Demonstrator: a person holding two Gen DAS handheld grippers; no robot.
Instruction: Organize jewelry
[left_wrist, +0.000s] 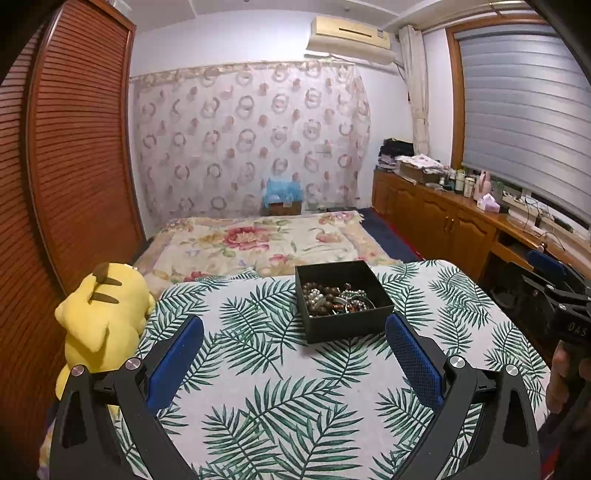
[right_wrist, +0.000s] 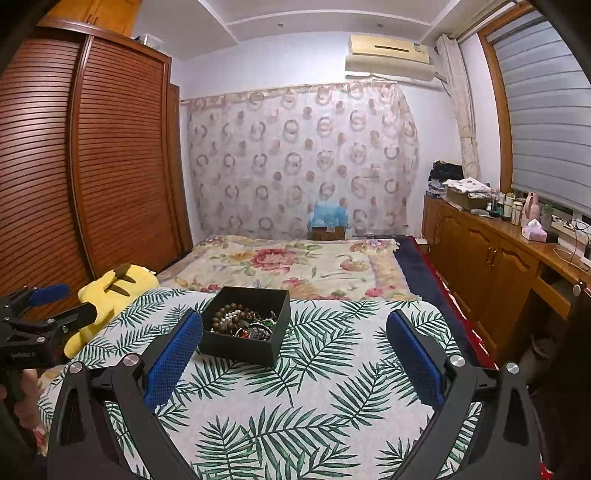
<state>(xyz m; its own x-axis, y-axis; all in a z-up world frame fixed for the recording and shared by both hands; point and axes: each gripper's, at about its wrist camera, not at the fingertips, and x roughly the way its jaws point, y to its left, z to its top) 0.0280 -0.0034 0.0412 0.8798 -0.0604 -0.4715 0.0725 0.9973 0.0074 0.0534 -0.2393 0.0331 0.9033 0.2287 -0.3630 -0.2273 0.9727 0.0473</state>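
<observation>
A black open box (left_wrist: 347, 325) stands on the palm-leaf cloth (left_wrist: 258, 369). It holds a tangle of jewelry (left_wrist: 334, 297): brown bead bracelets, pearls and silver pieces. My left gripper (left_wrist: 295, 332) is open and empty, just short of the box, which lies ahead and slightly right. In the right wrist view the box (right_wrist: 240, 347) sits ahead on the left with the jewelry (right_wrist: 243, 323) inside. My right gripper (right_wrist: 295, 328) is open and empty, its left fingertip beside the box. Each gripper shows at the edge of the other's view, the right one (left_wrist: 554, 295) and the left one (right_wrist: 37, 317).
A yellow plush toy (left_wrist: 99, 317) lies at the cloth's left edge by the slatted wooden wardrobe (left_wrist: 74, 166). A floral bedspread (left_wrist: 258, 240) stretches behind the cloth. Wooden cabinets (left_wrist: 443, 218) with bottles and boxes run along the right under the window.
</observation>
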